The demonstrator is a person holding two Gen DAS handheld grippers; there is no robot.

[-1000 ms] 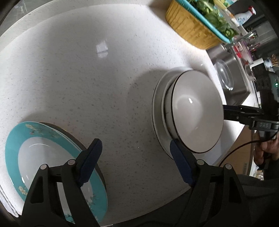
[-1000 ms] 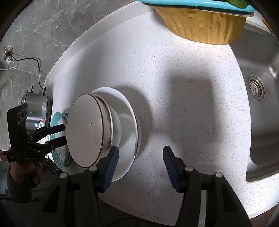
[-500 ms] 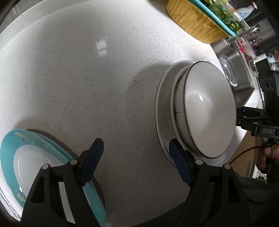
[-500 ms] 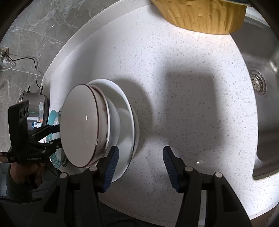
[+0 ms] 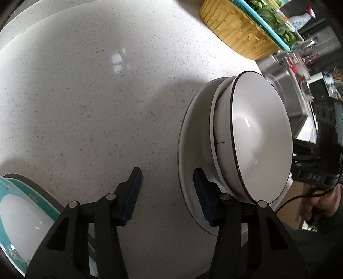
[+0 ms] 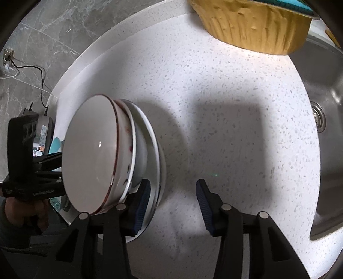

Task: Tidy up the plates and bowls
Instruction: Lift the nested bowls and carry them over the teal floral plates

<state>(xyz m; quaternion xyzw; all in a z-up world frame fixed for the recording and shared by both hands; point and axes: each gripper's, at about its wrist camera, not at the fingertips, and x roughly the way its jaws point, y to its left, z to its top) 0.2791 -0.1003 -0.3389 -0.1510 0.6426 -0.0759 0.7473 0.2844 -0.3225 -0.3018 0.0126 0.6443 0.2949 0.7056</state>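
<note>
Both grippers point steeply down at the white speckled stone countertop point(image 5: 90, 103), one on each side of a stack of dishes. Left gripper point(image 5: 169, 197): black frame, blue pads, jaws just been closing. Its right pad sits over the rim of the wide white plate point(image 5: 188, 137) at the bottom of the stack and its left pad over bare counter, so the plate's rim lies between the jaws; no squeeze visible, jaws still spread. Right gripper point(image 6: 171, 203): jaws also just been closing, left pad over the same plate's rim point(image 6: 157, 171), right pad over bare counter, gap remains, no firm pinch seen.

On the plate sit two nested bowls: a white bowl with reddish marks point(image 6: 129, 150) and on top a white bowl with a dark brown rim point(image 5: 259, 137). The stack rests near the counter's front edge.

A teal-rimmed plate with white centre point(image 5: 23, 219) lies at far left, partly under the left gripper frame. At the back, a yellow woven basket point(image 6: 253, 25) holding a teal tray of greens point(image 5: 272, 19). A stainless steel sink point(image 6: 321, 120) with drain on the right. A hand point(image 6: 23, 212) holds the left gripper's handle. A silver appliance point(image 6: 42, 131) and a cord stand by the grey marble wall.
</note>
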